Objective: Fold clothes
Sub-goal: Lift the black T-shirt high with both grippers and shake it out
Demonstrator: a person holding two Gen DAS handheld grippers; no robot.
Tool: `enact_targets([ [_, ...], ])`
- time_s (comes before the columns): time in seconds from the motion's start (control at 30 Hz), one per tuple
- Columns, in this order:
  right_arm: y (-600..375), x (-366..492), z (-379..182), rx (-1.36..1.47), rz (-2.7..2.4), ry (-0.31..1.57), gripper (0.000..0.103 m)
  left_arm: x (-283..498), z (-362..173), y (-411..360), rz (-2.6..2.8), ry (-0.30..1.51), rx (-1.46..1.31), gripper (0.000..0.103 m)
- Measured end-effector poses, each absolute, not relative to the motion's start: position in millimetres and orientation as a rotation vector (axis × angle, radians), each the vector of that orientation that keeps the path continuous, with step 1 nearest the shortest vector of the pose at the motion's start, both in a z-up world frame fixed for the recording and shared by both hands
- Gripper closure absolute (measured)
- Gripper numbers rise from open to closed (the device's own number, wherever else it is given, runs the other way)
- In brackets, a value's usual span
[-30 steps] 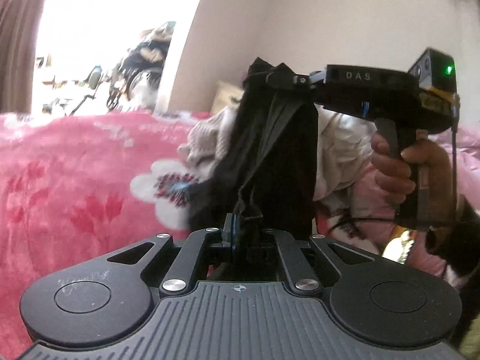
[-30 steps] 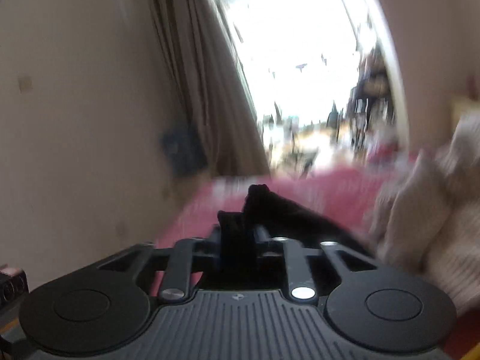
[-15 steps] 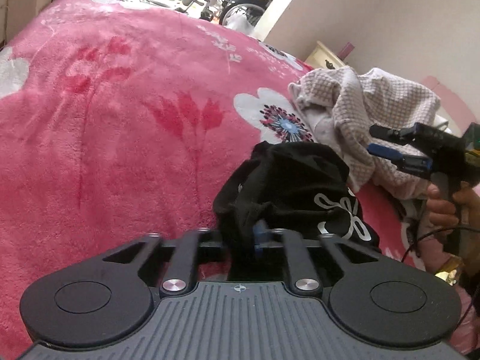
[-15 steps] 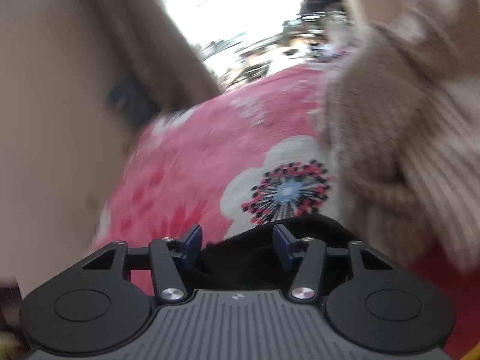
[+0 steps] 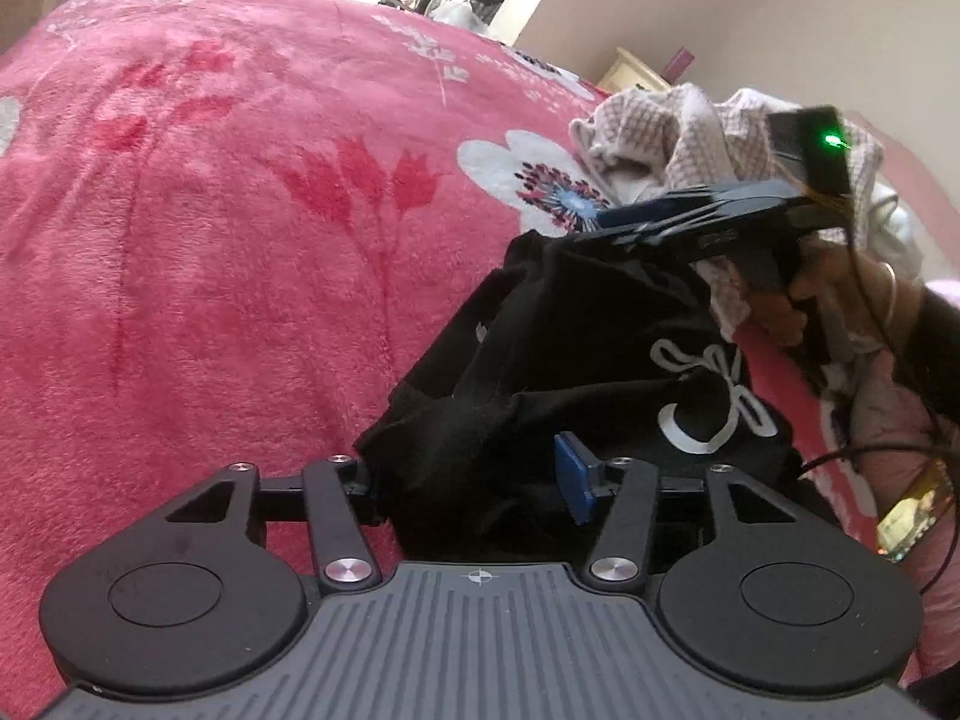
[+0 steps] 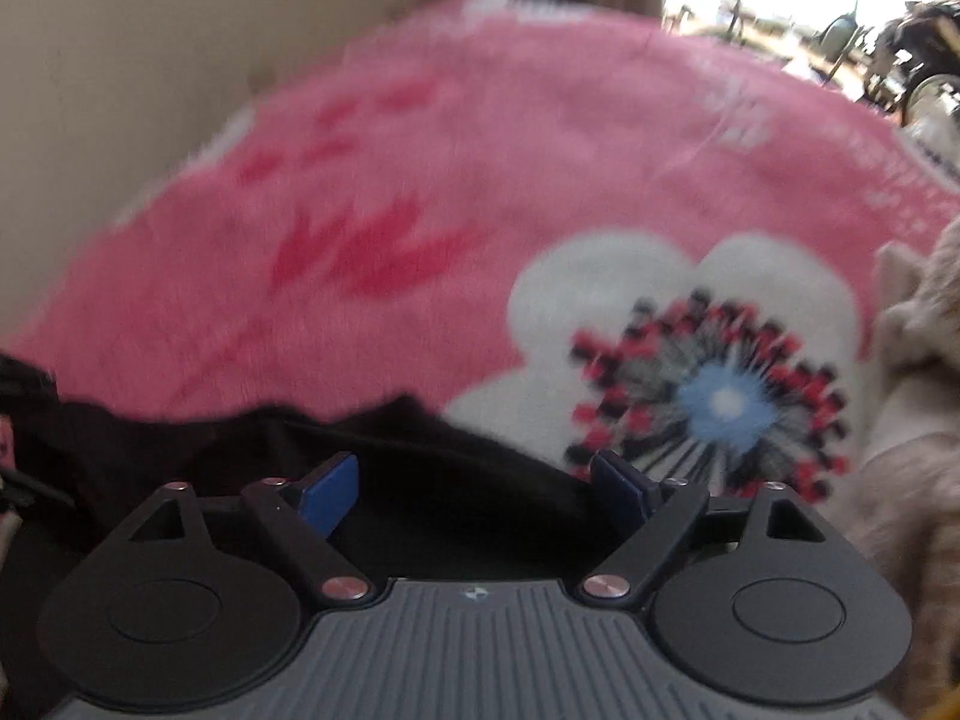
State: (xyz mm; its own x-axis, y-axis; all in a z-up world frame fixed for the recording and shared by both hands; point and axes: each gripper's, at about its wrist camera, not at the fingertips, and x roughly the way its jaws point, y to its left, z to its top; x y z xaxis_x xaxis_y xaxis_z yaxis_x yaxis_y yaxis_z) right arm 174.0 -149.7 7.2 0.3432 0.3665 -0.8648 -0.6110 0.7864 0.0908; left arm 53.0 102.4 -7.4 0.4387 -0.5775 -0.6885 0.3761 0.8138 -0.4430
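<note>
Blk garment (image 5: 540, 360) btwn L gripper (image 5: 468, 480) pads

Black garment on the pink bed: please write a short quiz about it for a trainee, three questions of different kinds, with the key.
1. True or false: the black garment lies crumpled on the pink floral blanket.
2. What is printed on it? A) white bow-like design B) red stripes C) yellow star
3. Fill in: the pile beside it, the checked clothes, is ____ folded (already / not yet).

Key: 1 true; 2 A; 3 not yet.
</note>
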Motion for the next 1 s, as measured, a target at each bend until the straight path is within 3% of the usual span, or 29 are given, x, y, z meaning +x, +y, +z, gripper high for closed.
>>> enact_targets([
  [0.1, -138, 153, 5, -0.377, 0.642, 1.008, 0.022, 52, -12, 96, -0.603, 0.927, -0.202, 0.051],
  [0.13, -137, 147, 6, -0.386, 0.637, 0.999, 0.031, 51, -12, 94, -0.604, 0.918, -0.188, 0.052],
  [0.2, -137, 137, 10, -0.378, 0.627, 0.990, 0.052, 50, -13, 90, -0.603, 0.904, -0.164, 0.060],
  [0.27, -137, 128, 18, -0.380, 0.596, 0.972, 0.096, 49, -13, 86, -0.598, 0.893, -0.148, 0.068],
  [0.4, -143, 102, 49, -0.389, 0.518, 0.839, 0.096, 44, -6, 85, -0.568, 0.861, -0.148, 0.090],
  [0.47, -149, 87, 71, -0.376, 0.468, 0.759, 0.096, 41, 1, 85, -0.549, 0.835, -0.148, 0.094],
  [0.67, -168, 34, 152, -0.312, 0.328, 0.512, 0.096, 23, 53, 89, -0.511, 0.663, -0.164, 0.098],
  [1.0, -174, -58, 293, -0.265, 0.221, 0.111, 0.096, -21, 201, 102, -0.559, 0.222, -0.169, 0.098],
])
